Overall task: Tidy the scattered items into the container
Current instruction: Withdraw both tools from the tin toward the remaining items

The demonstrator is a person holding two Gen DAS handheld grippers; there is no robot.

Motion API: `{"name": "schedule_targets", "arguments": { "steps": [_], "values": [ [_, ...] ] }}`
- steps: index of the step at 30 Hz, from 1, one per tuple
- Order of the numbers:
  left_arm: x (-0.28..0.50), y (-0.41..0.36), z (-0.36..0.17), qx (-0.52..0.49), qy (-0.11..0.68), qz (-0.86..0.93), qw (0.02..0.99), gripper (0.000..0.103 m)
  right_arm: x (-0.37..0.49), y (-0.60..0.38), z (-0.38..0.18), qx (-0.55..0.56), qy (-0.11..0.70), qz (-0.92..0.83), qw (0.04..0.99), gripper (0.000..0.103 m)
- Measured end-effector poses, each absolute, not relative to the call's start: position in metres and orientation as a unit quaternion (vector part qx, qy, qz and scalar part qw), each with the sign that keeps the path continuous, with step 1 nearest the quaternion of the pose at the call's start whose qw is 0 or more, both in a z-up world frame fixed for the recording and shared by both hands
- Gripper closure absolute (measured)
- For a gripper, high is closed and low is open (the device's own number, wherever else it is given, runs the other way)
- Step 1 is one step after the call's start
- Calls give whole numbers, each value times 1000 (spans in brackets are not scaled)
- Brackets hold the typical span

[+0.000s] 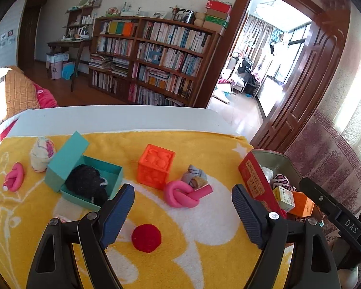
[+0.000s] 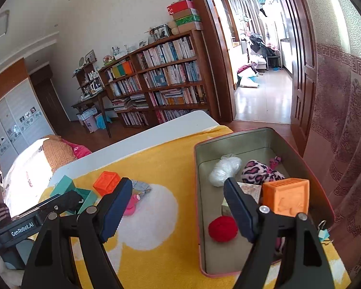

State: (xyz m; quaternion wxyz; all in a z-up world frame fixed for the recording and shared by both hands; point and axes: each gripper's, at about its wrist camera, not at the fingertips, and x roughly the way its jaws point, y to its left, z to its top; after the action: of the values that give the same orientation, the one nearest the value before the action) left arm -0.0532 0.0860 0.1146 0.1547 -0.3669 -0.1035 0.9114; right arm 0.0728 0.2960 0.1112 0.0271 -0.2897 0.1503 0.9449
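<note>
The container is a red-walled tin [image 2: 243,134] at the right edge of the yellow towel [image 1: 180,252]; it also shows in the left wrist view [image 1: 252,178]. Inside lie a red ball [image 2: 222,228], an orange block [image 2: 286,197], a leopard-print cloth [image 2: 257,171] and a white bag [image 2: 225,169]. My right gripper [image 2: 178,209] is open and empty above the tin's left wall. My left gripper [image 1: 183,212] is open and empty above a red ball [image 1: 146,238] on the towel. A knotted pink tube [image 1: 183,193], an orange cube [image 1: 155,166] and a grey bundle [image 1: 195,175] lie beyond it.
A teal box [image 1: 84,168] holding a black fuzzy thing [image 1: 87,186] stands at the left, with a patterned pouch [image 1: 42,153] and a pink roll [image 1: 14,175] beside it. The white table edge [image 1: 120,120] lies behind. The other gripper's arm [image 1: 337,214] shows at the right.
</note>
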Motion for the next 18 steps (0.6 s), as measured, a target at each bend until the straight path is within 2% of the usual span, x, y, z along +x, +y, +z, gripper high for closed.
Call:
{"name": "schedule_targets", "arguments": {
  "steps": [7,11,14,18],
  "values": [
    [-43,-8,114,-352,-130,924,67,18,47,253,98,-316,164,934,-12,22],
    [-41,-44,95,-365,-162,916,44,18,39,231,95,-325,160,931,-30,22],
    [-43,-55,76,-382,-179,906,33,18,35,209,85,-341,156,926,-50,22],
    [-49,-47,59,-400,-158,902,31,18,28,179,60,-363,147,918,-70,22]
  ]
}}
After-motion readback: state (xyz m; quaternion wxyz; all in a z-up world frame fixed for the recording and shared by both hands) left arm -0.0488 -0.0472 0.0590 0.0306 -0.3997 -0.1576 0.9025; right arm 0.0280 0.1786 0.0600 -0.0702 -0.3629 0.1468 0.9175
